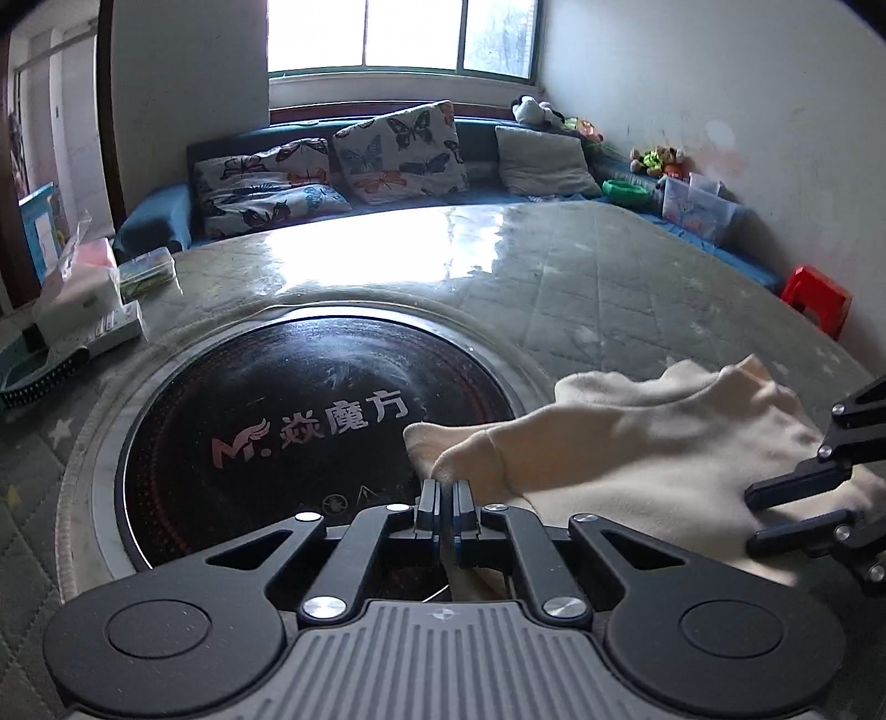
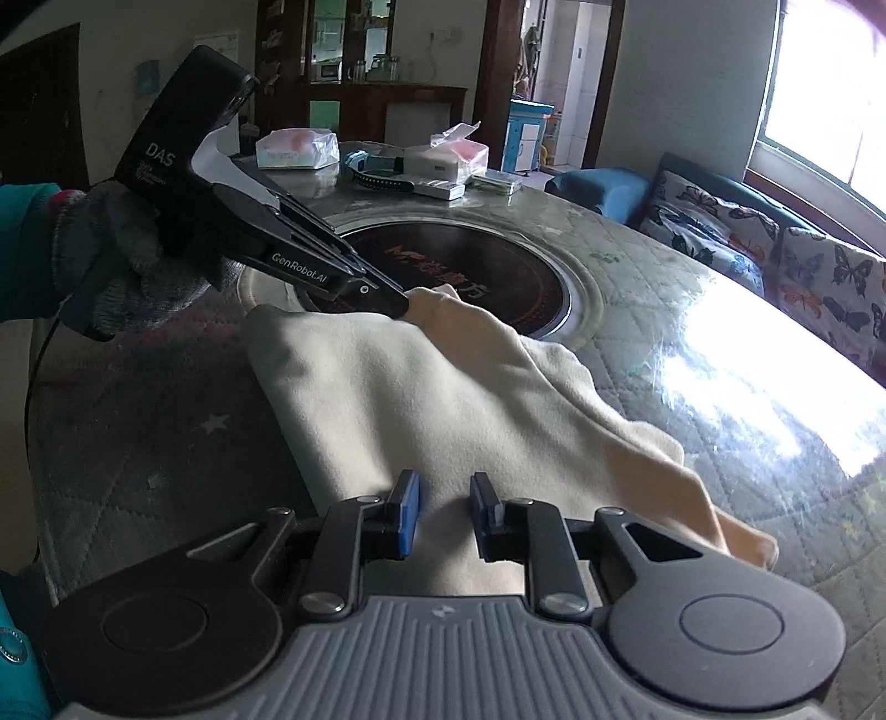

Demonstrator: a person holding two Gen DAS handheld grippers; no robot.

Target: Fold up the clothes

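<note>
Left wrist view: your left gripper is clamped on a corner of the cream fleece garment; your right gripper, jaws slightly apart, straddles its near edge on the quilted worktop.

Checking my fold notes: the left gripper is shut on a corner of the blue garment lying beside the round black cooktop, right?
Only the colour is wrong: the garment is cream, as the right wrist view shows. The left gripper is shut on its corner, beside the cooktop.

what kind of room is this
Likely a home living or dining room: a sofa with butterfly cushions under a window, and a round table with a built-in heater.
</note>
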